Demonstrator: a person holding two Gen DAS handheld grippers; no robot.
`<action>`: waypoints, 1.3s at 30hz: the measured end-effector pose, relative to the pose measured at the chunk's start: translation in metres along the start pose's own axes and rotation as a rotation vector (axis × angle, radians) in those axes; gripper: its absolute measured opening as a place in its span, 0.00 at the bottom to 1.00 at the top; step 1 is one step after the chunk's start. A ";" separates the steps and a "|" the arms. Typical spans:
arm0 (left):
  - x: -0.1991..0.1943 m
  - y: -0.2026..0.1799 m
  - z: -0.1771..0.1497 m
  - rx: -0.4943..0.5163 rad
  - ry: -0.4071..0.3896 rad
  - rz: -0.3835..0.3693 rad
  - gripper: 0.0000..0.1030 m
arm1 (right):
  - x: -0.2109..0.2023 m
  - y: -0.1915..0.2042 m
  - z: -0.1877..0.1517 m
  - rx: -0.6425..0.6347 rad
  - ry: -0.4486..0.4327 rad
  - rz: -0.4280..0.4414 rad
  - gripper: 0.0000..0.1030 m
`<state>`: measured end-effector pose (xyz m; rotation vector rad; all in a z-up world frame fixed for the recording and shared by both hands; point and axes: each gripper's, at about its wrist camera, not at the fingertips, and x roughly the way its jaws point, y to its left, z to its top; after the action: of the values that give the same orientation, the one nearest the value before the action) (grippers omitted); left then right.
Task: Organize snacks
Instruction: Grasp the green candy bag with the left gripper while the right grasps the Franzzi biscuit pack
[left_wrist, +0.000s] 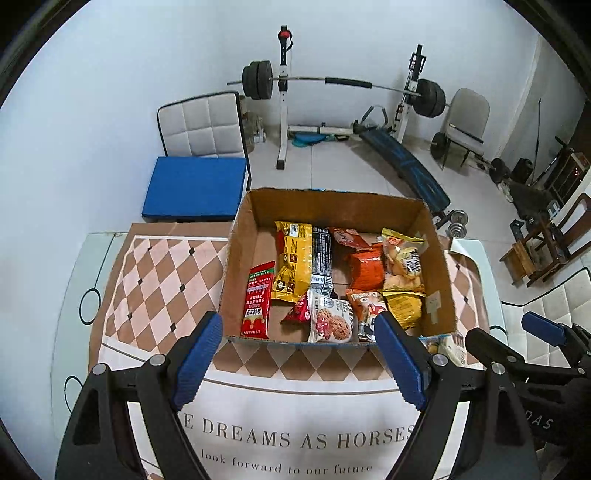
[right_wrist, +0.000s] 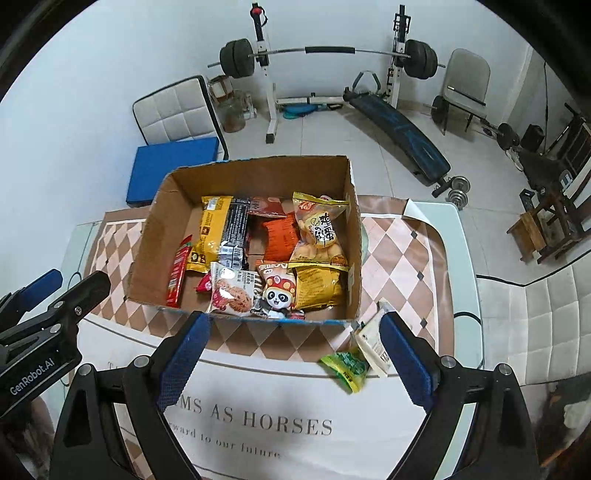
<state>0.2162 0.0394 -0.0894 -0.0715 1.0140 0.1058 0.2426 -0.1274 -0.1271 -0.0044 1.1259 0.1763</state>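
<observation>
An open cardboard box (left_wrist: 240, 236) (right_wrist: 155, 221) stands on the table and holds several snack packets, among them a yellow bag (left_wrist: 291, 258), a cookie packet (right_wrist: 231, 293) and a panda packet (right_wrist: 277, 291). A green packet (right_wrist: 345, 367) and a white packet (right_wrist: 373, 341) lie on the cloth outside the box's near right corner. My left gripper (left_wrist: 299, 343) is open and empty just before the box's near wall. My right gripper (right_wrist: 295, 339) is open and empty, with the white packet beside its right finger (right_wrist: 406, 354).
The table carries a checked cloth (left_wrist: 159, 277) with printed words. Behind it stand a white chair with a blue cushion (left_wrist: 195, 188), a barbell rack (left_wrist: 332, 81), a sit-up bench (left_wrist: 406, 162), dumbbells and a wooden stool (right_wrist: 532, 232). A padded seat (right_wrist: 524, 314) is at the right.
</observation>
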 end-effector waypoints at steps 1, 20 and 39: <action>-0.004 0.000 -0.002 0.002 -0.006 -0.001 0.81 | -0.005 0.000 -0.003 0.002 -0.008 0.005 0.93; 0.068 -0.109 -0.059 0.156 0.170 -0.040 0.81 | 0.047 -0.165 -0.077 0.385 0.182 0.078 0.94; 0.167 -0.184 -0.105 0.348 0.259 0.277 0.81 | 0.236 -0.213 -0.066 0.629 0.526 0.394 0.92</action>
<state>0.2378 -0.1450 -0.2851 0.3820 1.2843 0.1740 0.3121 -0.3114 -0.3854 0.7731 1.6620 0.1683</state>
